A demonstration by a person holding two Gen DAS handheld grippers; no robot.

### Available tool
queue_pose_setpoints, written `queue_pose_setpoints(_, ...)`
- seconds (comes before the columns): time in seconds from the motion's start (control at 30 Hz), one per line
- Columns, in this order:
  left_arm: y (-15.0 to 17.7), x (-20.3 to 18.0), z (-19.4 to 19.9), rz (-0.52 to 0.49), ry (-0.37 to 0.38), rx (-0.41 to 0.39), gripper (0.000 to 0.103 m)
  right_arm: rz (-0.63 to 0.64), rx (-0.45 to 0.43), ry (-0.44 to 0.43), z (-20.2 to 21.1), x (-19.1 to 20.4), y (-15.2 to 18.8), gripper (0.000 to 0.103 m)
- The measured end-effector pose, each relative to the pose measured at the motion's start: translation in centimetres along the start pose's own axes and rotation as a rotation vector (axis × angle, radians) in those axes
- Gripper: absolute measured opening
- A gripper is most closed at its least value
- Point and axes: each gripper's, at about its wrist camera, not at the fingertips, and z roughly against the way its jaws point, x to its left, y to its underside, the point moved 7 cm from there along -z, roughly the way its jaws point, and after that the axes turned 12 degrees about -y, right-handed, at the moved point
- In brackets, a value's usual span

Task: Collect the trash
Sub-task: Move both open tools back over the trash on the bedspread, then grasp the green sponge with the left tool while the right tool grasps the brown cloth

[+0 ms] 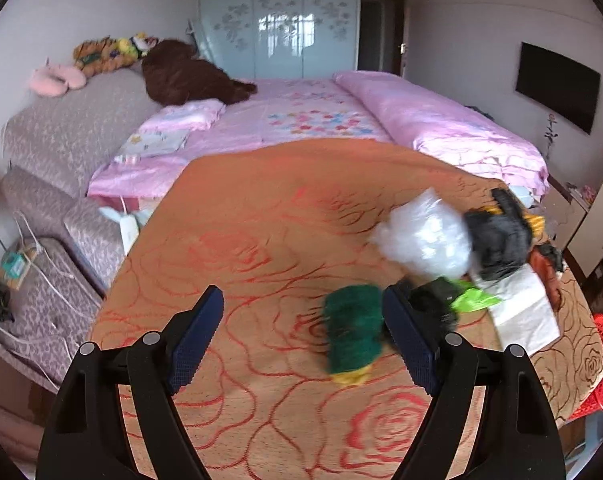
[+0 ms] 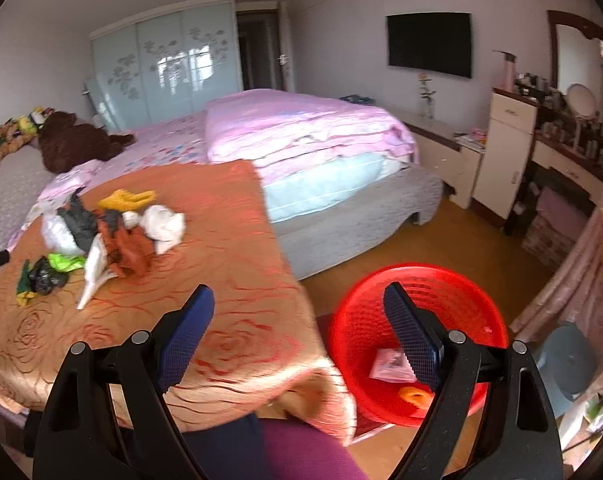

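Left gripper [image 1: 303,334]: jaws wide, nothing between the pads. It hangs over the orange rose-patterned cloth [image 1: 261,208] on the table. A green-and-yellow wrapper [image 1: 353,332] lies on the cloth in the gap, close to the right-hand finger; frame is motion-blurred, so I cannot tell whether it touches the pad.

Past that finger, a black crumpled bag [image 1: 435,300] and a lime-green scrap [image 1: 475,300] sit side by side. Further back: clear plastic bag [image 1: 425,236], dark grey bag [image 1: 497,240], white paper sheet [image 1: 521,308] partly under them. All bunched at the right part of the cloth in the left wrist view.

Right gripper [image 2: 299,334]: jaws also wide, empty. It straddles the table's corner, one finger over the cloth, the other over the red mesh basket [image 2: 473,292] on the wood floor just beside the table. Basket already holds a pinkish wrapper [image 2: 389,364] and an orange piece [image 2: 415,396].

From the right wrist view the trash pile is well ahead and to the left: rust-coloured crumpled item [image 2: 129,248], white crumpled bag [image 2: 163,226], yellow scrap [image 2: 127,198].

Behind the table: bed with pink duvet [image 2: 301,128], brown plush toy [image 2: 73,140] on it.
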Motion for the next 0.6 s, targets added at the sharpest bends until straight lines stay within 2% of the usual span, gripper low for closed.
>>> queue_pose_setpoints(0.2, 1.7, -0.1, -1.8, 0.027, 0.068, 0.068, 0.078, 0.019, 0.002, -0.086, -1.9, 3.9, -1.7, 0.084)
queue_pose_setpoints(0.33, 2.7, -0.9, -2.3, 0.033, 0.116, 0.098, 0.068, 0.04, 0.001, -0.115, -2.5, 5.9, -2.3, 0.084)
queue_pose_setpoints(0.6, 3.3, -2.2, -2.5, 0.012, 0.151, 0.081, 0.055, 0.079, 0.016, -0.16, -4.1, 8.5, -2.8, 0.084)
